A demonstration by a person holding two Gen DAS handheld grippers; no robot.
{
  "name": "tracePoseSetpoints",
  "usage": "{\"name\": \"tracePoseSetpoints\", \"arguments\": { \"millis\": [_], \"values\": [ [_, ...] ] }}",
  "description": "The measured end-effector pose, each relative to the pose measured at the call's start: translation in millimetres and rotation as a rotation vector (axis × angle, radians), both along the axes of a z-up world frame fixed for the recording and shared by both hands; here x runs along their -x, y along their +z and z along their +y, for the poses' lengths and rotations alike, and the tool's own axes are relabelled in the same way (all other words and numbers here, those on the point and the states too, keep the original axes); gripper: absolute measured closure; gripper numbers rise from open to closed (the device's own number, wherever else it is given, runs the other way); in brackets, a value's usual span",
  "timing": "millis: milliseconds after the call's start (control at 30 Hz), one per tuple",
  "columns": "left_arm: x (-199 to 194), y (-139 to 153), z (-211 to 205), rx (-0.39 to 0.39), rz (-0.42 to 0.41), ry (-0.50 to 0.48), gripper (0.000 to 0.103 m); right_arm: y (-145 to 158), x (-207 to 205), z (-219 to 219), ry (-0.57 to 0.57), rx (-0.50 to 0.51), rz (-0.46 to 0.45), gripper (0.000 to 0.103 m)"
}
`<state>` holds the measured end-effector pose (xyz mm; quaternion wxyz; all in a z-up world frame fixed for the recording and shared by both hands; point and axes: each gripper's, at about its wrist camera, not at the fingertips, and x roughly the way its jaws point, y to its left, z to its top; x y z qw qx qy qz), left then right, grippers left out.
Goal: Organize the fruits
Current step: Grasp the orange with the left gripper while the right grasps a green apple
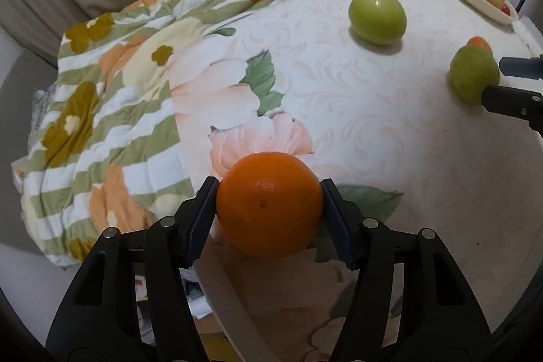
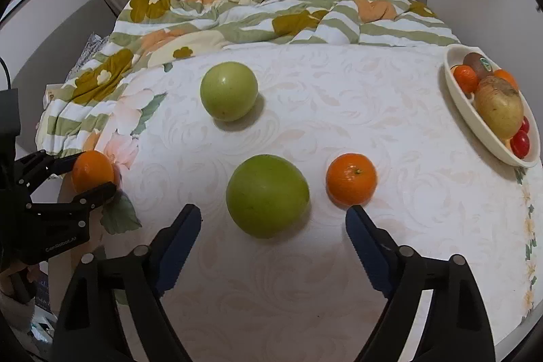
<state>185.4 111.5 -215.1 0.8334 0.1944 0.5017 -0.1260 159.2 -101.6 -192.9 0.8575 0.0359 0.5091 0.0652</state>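
Note:
My left gripper is shut on an orange near the table's left edge; the same orange and the left gripper show at the left of the right wrist view. My right gripper is open, its fingers either side of a green apple just in front of it; that apple and the right gripper also show in the left wrist view. A second green apple lies farther back. A small orange lies right of the near apple.
A white oval bowl at the far right holds a pear, a kiwi, small oranges and red fruits. A striped floral blanket lies bunched along the far and left side of the white tablecloth. Curtains hang behind.

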Motion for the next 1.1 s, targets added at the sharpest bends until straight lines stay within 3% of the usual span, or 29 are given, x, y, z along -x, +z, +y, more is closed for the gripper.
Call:
{"name": "tracePoseSetpoints", "arguments": {
  "millis": [100, 567, 700, 1100],
  "values": [
    [0, 1, 1, 0.004, 0.005, 0.009, 0.036, -4, -3, 2, 0.013, -0.007, 0.014, 0.027],
    [15, 2, -1, 0.042, 0.023, 0.029, 0.036, -14, -15, 10, 0.06, 0.019, 0.034, 0.036],
    [19, 2, -5, 0.035, 0.023, 0.012, 0.036, -18, -21, 11, 0.071, 0.045, 0.035, 0.052],
    [36, 25, -9, 0.084, 0.02, 0.028, 0.036, 5, -11, 6, 0.095, 0.038, -0.001, 0.053]
  ]
}}
